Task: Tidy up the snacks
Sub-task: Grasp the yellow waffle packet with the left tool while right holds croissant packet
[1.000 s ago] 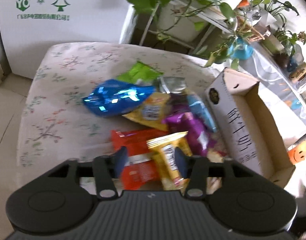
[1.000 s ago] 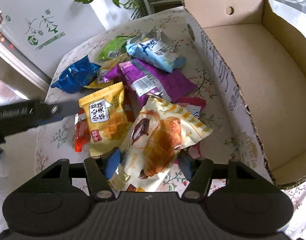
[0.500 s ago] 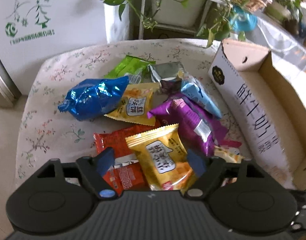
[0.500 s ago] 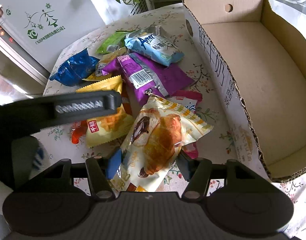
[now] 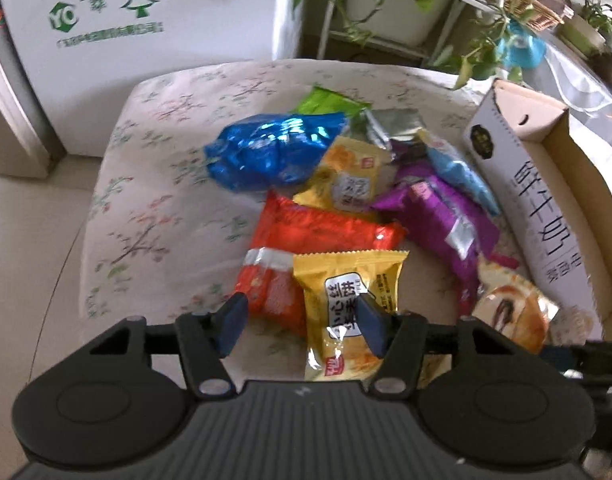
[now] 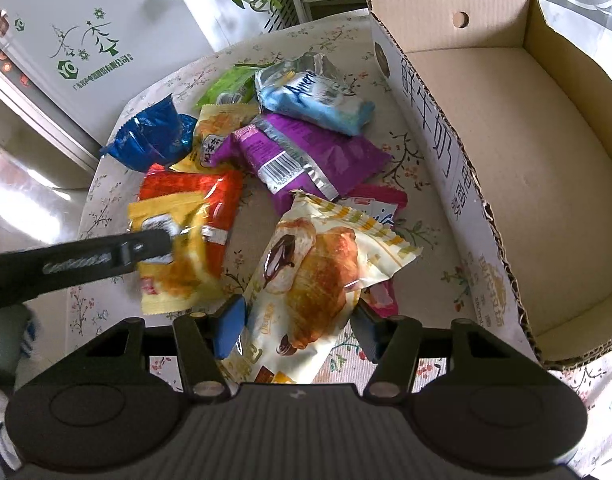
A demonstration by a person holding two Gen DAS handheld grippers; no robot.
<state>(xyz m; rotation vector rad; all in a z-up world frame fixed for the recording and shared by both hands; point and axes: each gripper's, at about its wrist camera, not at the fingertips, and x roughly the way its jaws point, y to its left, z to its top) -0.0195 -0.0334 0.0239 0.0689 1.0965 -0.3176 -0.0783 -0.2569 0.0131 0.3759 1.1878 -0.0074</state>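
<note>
**2 packets at the fingers, the box off to the right**

while the right gripper [image 6: 296, 326] stands over the croissant packet [image 6: 317, 276], we read this as the pick that matters most: the packet's near end lies between the 2 blue pads, its long axis running up and away from us along the fingers, tilted a little to the right. the jaws have just been closing, and the pads sit at the wrapper's edges; we cannot tell whether they bite yet, so we call it a loose bracket, not a hold. the gripper points steeply down at the flowered tablecloth [image 6: 417, 236].

just to its left, the left gripper [image 5: 302, 324] hangs over the yellow packet [image 5: 349, 312]. its jaws have just been closing too. the right pad lies over the packet's label, the left pad stands clear over the red packet [image 5: 306, 240], so the fingers are apart and gripping nothing. that packet's long axis also runs fore and aft.

farther out lie the purple packet [image 6: 306, 156], the pale blue packet [image 6: 317, 100] and the dark blue packet [image 6: 154, 136], heaped together.

farthest right, the cardboard box [image 6: 545, 32] stands empty, its near wall just beside the croissant. the right hand is nearer to it, so we judge its carry is the short 1.
</note>
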